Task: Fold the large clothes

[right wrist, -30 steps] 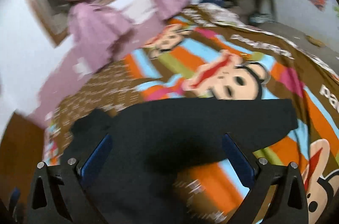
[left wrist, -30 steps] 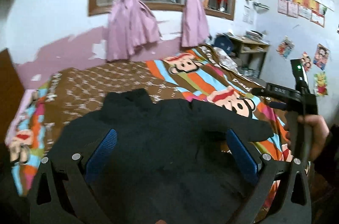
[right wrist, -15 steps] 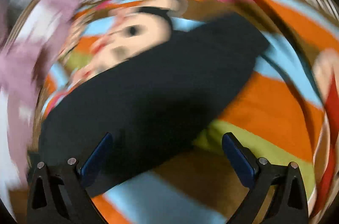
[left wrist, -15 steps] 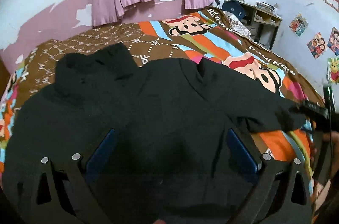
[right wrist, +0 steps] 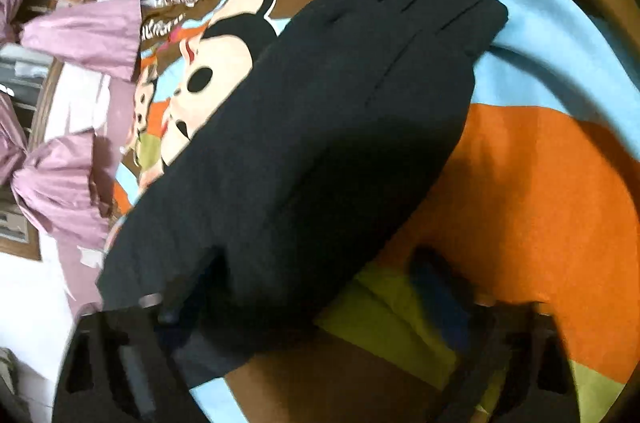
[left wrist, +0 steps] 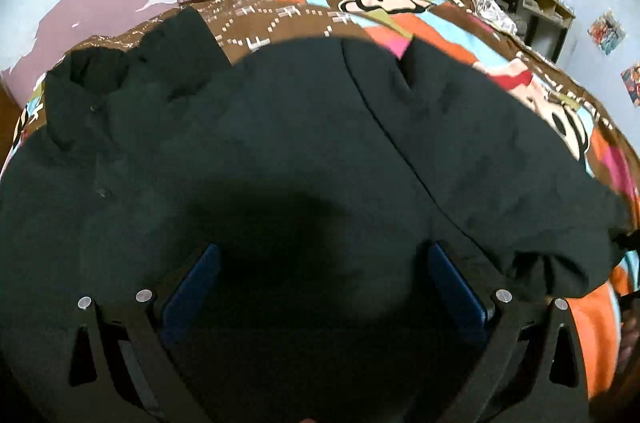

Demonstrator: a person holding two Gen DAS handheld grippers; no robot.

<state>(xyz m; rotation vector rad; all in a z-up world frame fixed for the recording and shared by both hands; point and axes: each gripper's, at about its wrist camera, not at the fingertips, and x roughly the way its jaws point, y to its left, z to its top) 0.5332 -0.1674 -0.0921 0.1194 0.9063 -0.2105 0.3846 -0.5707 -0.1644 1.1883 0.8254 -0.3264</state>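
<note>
Black jacket (left wrist: 304, 151) on cartoon blanket (right wrist: 540, 183) (blanket lettering unreadable)

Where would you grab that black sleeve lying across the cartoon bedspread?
Probably near the cuff of the black sleeve. It lies flat and straight on the bedspread, its cuff end free. Come in low from the sleeve's long open edge, where the right gripper already sits, its jaws just closing.

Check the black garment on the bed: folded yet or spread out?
Spread out. The black garment lies flat across the bedspread, its sleeve stretched straight out to the side, with no part doubled over.
</note>
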